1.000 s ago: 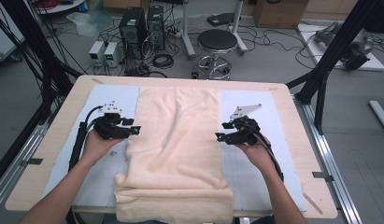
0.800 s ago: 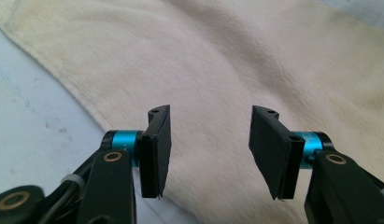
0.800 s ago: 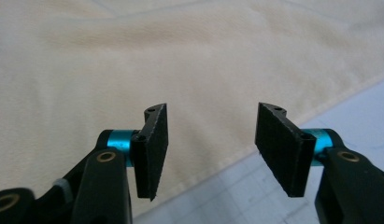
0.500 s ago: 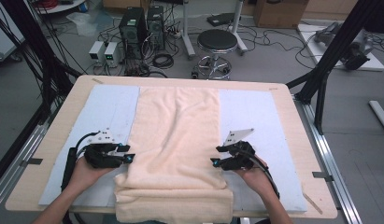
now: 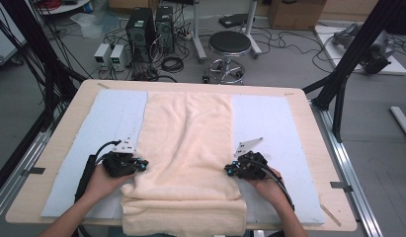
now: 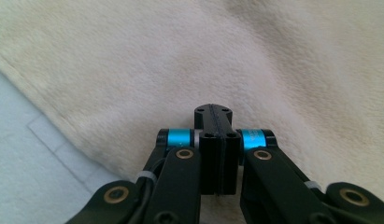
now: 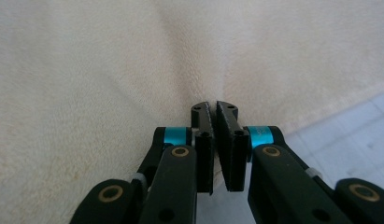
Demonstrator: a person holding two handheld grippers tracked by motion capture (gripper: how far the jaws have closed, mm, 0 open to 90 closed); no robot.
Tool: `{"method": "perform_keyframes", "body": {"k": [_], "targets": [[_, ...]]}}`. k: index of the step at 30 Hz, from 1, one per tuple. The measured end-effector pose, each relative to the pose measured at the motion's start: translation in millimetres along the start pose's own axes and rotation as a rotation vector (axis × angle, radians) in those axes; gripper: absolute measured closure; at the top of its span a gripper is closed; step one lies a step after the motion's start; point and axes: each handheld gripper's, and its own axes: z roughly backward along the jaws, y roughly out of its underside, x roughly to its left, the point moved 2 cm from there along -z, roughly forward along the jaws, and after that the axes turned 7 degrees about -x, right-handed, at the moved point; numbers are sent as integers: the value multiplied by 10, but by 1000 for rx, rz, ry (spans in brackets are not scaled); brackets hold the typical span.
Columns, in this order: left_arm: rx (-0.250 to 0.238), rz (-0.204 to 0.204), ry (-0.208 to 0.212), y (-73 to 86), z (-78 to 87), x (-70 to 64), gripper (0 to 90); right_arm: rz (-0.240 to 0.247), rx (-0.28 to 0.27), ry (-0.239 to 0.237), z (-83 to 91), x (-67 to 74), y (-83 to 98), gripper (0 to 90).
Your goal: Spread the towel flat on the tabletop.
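Towel: a long cream-coloured terry towel [image 5: 186,148] lies flat down the middle of the table, running from the far edge toward me; its near end is folded over on itself into a thicker band [image 5: 183,212] that reaches the table's near edge

Mat: a pale blue-grey rectangular mat [image 5: 111,118] lies under the towel and shows bare on both sides of it

My left gripper: the black two-jaw gripper [image 5: 139,165] sits at the towel's left edge, just beyond the folded band, in my left hand [image 5: 102,181]; in the left gripper view [image 6: 213,116] my jaws are pressed flat together with no gap between them — the tips lie on the pile just inside the hem, and I cannot tell whether any cloth is caught in them

My right gripper: the matching black gripper [image 5: 230,170] sits at the towel's right edge, level with the left one, in my right hand [image 5: 267,186]; in the right gripper view [image 7: 213,109] my jaws are almost closed, a thin slit left at the tips, and a ridge of towel runs up to them — whether they pinch it I cannot tell

Table: a light wooden tabletop [image 5: 314,133] with rounded corners, bare around the mat

Beyond the table: a round black stool on a chrome base [image 5: 230,47] stands on the grey floor, near two dark computer towers [image 5: 151,27] and loose black cables
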Motion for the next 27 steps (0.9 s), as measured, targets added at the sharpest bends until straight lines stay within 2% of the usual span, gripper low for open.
{"method": "perform_keyframes", "body": {"k": [1,6,8,10,14,16,21,24,27], "targets": [[-4,-4,-17,-11,-13,11,896,-1,3,9,21,-14,7,859],[-29,29,-38,-48,-31,92,892,-22,4,48,144,-131,81,859],[-56,49,-29,-61,18,118,819,-22,6,45,142,-143,94,842],[-85,59,-12,-72,95,107,774,-13,-3,45,143,-129,79,762],[-96,23,19,-68,217,7,720,-7,-67,38,213,-79,36,673],[-100,5,25,-57,278,-38,701,-4,-97,28,271,-6,9,649],[-135,-1,49,-29,461,-181,665,34,-131,-8,344,201,-42,598],[-156,-8,75,-6,551,-286,642,50,-148,-21,387,327,-63,579],[-154,-26,105,36,604,-396,630,77,-164,-49,421,454,-82,566]]}}
